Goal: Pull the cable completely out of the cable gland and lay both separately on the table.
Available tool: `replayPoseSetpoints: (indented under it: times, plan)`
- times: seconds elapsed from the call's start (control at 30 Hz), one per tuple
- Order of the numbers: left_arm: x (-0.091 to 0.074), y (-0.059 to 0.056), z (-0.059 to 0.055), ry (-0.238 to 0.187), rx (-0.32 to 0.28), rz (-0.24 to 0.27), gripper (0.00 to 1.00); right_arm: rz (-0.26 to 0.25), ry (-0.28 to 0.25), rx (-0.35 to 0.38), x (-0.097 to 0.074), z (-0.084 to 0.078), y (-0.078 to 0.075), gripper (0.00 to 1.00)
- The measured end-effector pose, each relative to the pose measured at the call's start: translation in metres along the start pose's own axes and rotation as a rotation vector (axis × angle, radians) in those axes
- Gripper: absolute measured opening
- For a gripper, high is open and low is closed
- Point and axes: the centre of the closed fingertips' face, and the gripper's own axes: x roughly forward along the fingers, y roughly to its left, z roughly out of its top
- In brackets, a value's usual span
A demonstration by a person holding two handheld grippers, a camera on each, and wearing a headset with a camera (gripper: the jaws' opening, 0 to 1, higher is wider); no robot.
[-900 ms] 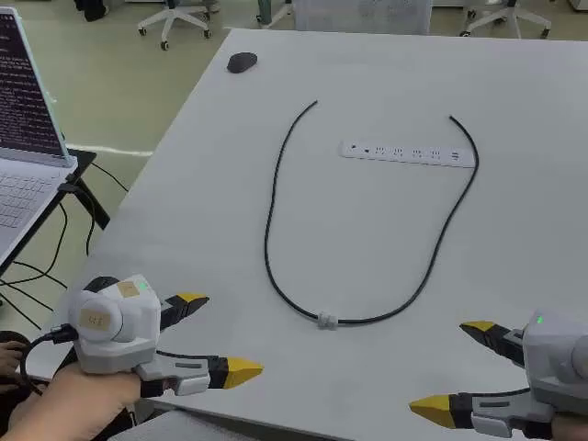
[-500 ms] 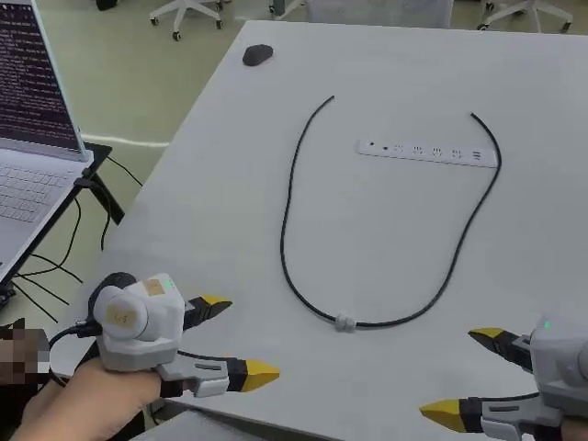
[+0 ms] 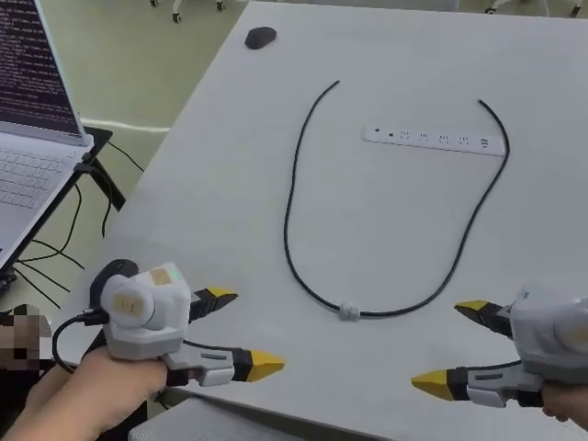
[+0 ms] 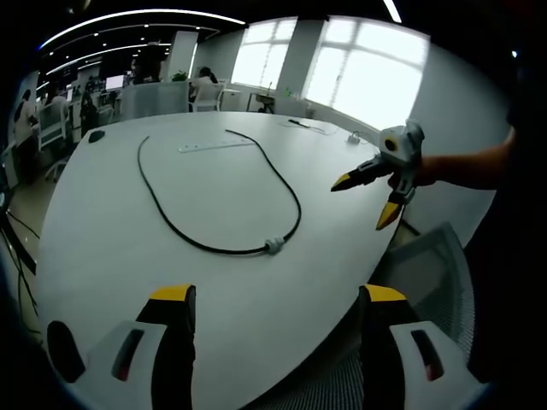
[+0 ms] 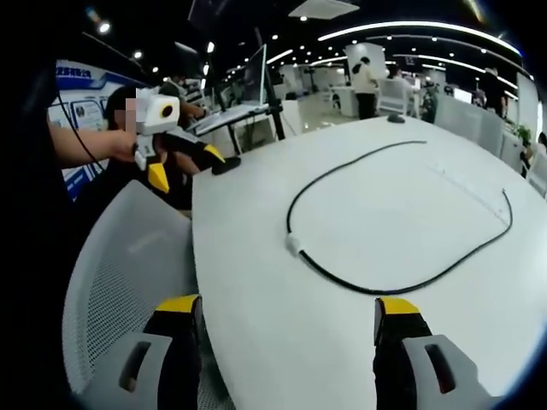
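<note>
While the left gripper hovers at the tabletop's near left corner and the right gripper hovers along its near edge, both have their jaws spread wide and empty. The black cable lies in a U across the tabletop's middle, open toward the far edge, with the cable gland threaded on at the near bend.

No legible text or labels

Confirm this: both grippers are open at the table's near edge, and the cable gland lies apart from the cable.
Wrong in one respect: the head view shows the cable gland threaded on the cable, not apart. The left gripper and right gripper are open at the near edge of the table.
</note>
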Motion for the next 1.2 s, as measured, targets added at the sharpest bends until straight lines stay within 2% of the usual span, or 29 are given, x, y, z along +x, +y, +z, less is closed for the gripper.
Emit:
replayPoseSetpoints:
  times: [0.1,0.17,0.4,0.47,0.7,0.8,0.9,1.2]
  plan:
    - [0.000,0.001,0.001,-0.005,0.011,0.001,0.81,0.006,0.030,-0.033,0.006,0.002,-0.003,0.79]
    - [0.000,0.001,0.002,-0.015,0.045,-0.002,0.81,0.007,0.043,-0.046,0.011,0.003,-0.006,0.77]
    - [0.006,-0.001,-0.005,0.027,0.065,-0.018,0.89,0.019,0.076,-0.093,0.023,0.009,-0.010,0.71]
    - [0.007,-0.004,-0.005,0.025,0.070,-0.040,0.89,0.021,0.080,-0.101,0.028,0.013,-0.011,0.66]
    - [0.009,0.001,-0.013,0.047,0.060,-0.046,0.93,0.047,0.127,-0.148,0.046,0.022,-0.009,0.58]
    - [0.008,0.003,-0.017,0.064,0.044,-0.047,0.93,0.053,0.130,-0.153,0.054,0.027,-0.010,0.55]
    - [0.007,0.001,-0.016,0.056,0.072,-0.056,0.93,0.060,0.137,-0.147,0.064,0.032,-0.011,0.51]
    - [0.007,0.002,-0.016,0.058,0.078,-0.068,0.98,0.091,0.192,-0.162,0.091,0.028,-0.012,0.42]
